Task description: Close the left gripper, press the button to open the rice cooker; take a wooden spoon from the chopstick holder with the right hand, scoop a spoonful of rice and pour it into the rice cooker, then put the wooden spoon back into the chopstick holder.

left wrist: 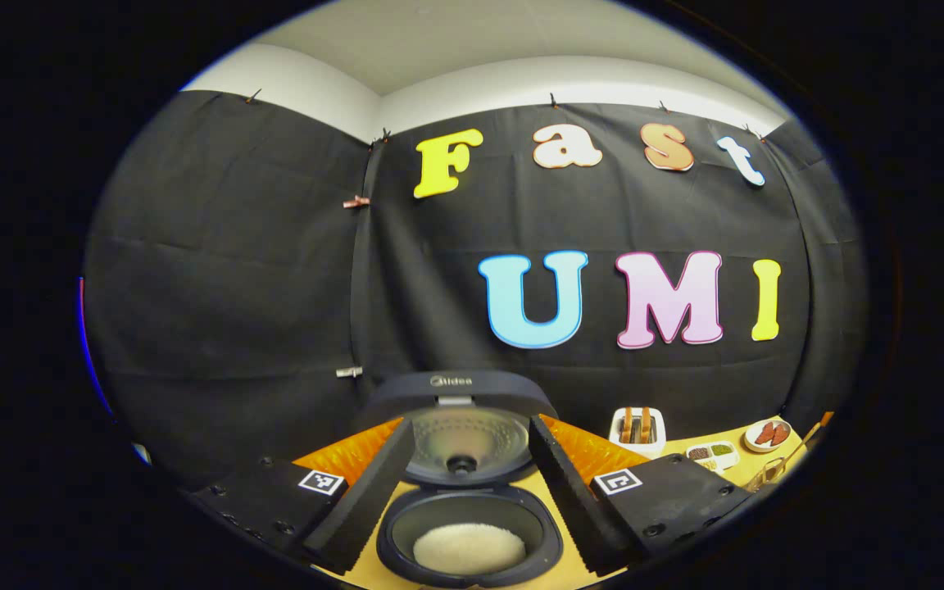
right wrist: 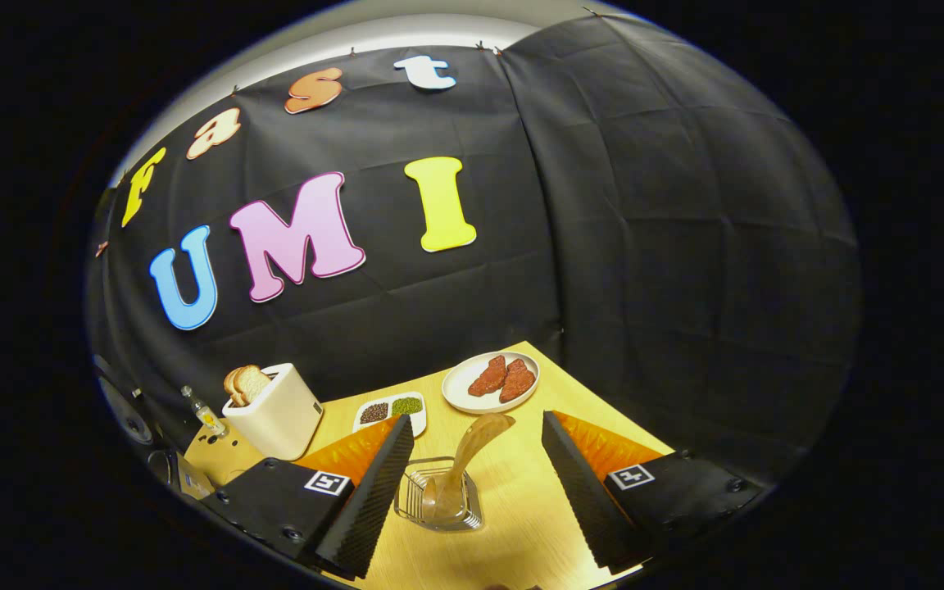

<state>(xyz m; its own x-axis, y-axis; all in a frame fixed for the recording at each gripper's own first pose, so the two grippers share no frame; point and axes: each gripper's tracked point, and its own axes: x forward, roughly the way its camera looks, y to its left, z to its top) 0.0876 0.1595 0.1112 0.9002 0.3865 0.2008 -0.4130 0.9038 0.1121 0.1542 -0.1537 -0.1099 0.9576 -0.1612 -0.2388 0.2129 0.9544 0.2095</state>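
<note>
Rice cooker [left wrist: 469, 524] stands open with rice inside, between the left gripper's [left wrist: 467, 492] spread jaws, while the wooden spoon [right wrist: 465, 460] leans in the chopstick holder [right wrist: 439, 495] between the right gripper's [right wrist: 478, 483] released jaws, so judging by this the task looks finished and retreating is next.

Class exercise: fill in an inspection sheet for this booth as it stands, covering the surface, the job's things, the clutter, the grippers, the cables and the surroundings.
Surface: yellow wooden table.
Job's things: rice cooker with lid raised, white rice in the pot; wooden spoon standing tilted in the clear holder.
Clutter: toaster with bread, tray of beans, plate of meat, small bottle.
Grippers: left gripper open, in front of the cooker; right gripper open, either side of the holder, not touching the spoon.
Cables: nothing seen.
Surroundings: black cloth wall, white ceiling above.
</note>
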